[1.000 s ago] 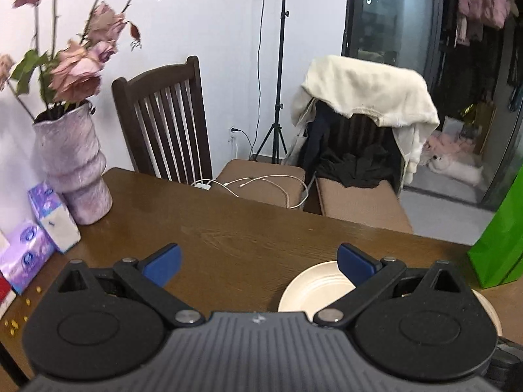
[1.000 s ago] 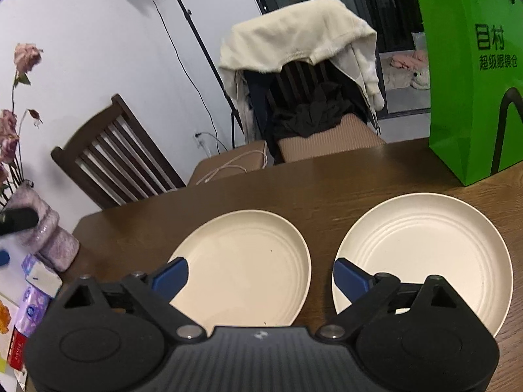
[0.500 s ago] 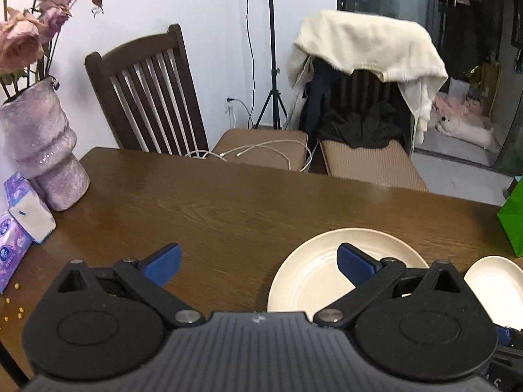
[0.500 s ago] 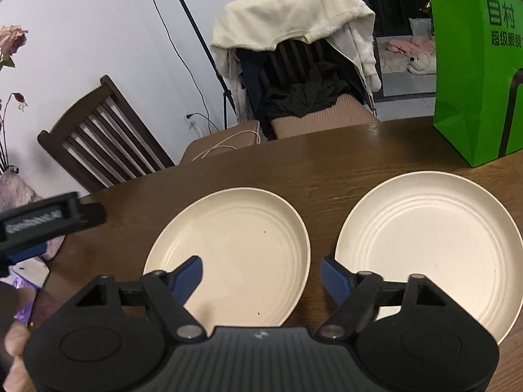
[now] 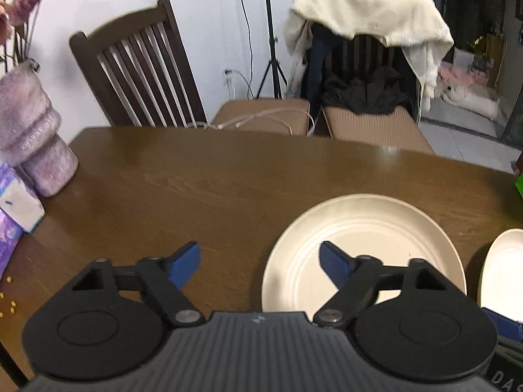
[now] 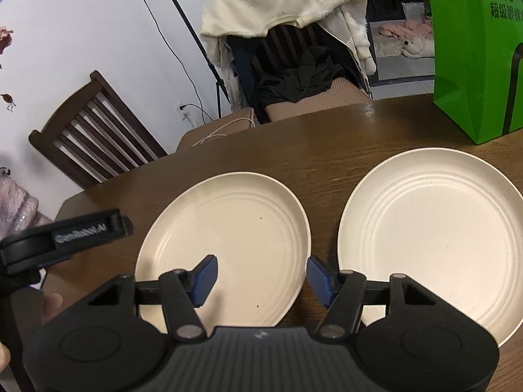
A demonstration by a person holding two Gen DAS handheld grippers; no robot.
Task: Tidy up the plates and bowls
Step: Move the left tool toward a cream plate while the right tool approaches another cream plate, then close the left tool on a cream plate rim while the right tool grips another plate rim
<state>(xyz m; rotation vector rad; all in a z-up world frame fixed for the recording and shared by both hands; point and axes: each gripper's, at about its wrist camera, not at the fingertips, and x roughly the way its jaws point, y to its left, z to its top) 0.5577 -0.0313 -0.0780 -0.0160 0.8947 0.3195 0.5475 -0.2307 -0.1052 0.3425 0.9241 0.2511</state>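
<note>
Two cream plates lie side by side on the brown table (image 6: 294,150). My right gripper (image 6: 261,276) hovers over the near right part of the left plate (image 6: 228,228), its jaws closing with that plate's right rim between them, and no pad presses on it. The right plate (image 6: 431,228) lies free. My left gripper (image 5: 260,261) is low over the left rim of the left plate (image 5: 359,245), its jaws closing too, one finger over the plate and one over bare table. Its black body (image 6: 65,238) shows in the right wrist view.
A green paper bag (image 6: 474,49) stands at the table's far right. A pink vase (image 5: 32,137) and tissue packs (image 5: 16,202) sit at the left edge. Two chairs stand behind the table, one draped with a cream garment (image 5: 369,3). A hand (image 6: 49,303) holds the left gripper.
My left gripper has sunk toward the table and the left plate, and its jaws have narrowed. The right gripper's jaws have narrowed over the left plate, and the left gripper has entered its view.
</note>
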